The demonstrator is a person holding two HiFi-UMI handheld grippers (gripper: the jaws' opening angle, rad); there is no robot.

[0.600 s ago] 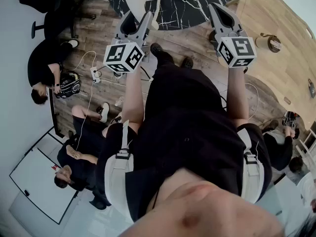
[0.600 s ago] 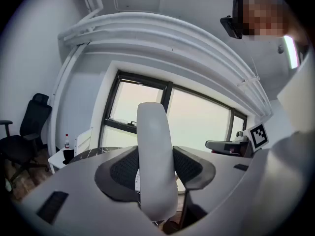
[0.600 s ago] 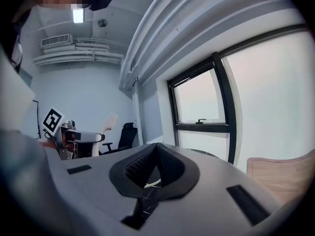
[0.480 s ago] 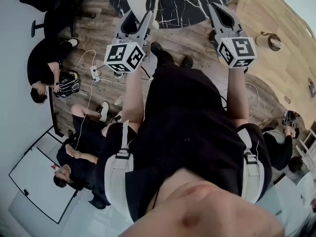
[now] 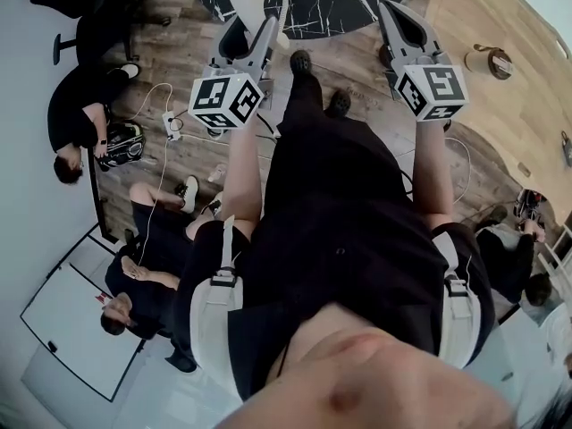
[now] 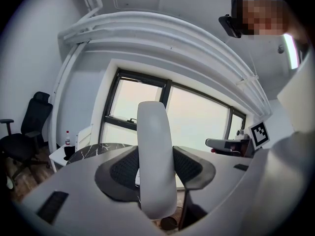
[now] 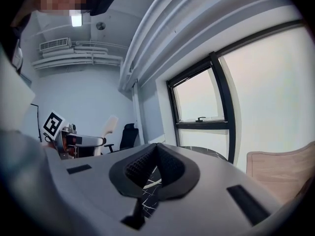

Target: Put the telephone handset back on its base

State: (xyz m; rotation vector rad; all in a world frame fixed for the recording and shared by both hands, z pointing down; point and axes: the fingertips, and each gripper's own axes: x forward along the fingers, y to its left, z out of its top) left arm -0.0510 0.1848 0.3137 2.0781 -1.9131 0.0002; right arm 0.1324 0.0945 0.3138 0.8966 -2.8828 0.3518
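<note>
Left gripper view: handset is gripped upright in left claw; right claw is closed, empty. Bench is seen ahead; base not made out.

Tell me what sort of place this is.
Most likely an office or workroom: a black swivel office chair, a round black marble-patterned table on wood-plank flooring, and large dark-framed windows.

Daylight fills the windows ahead of your left jaws; a black chair stands far to their left, white pipes run overhead, and a dark marble table sits on wood floor beyond.
</note>
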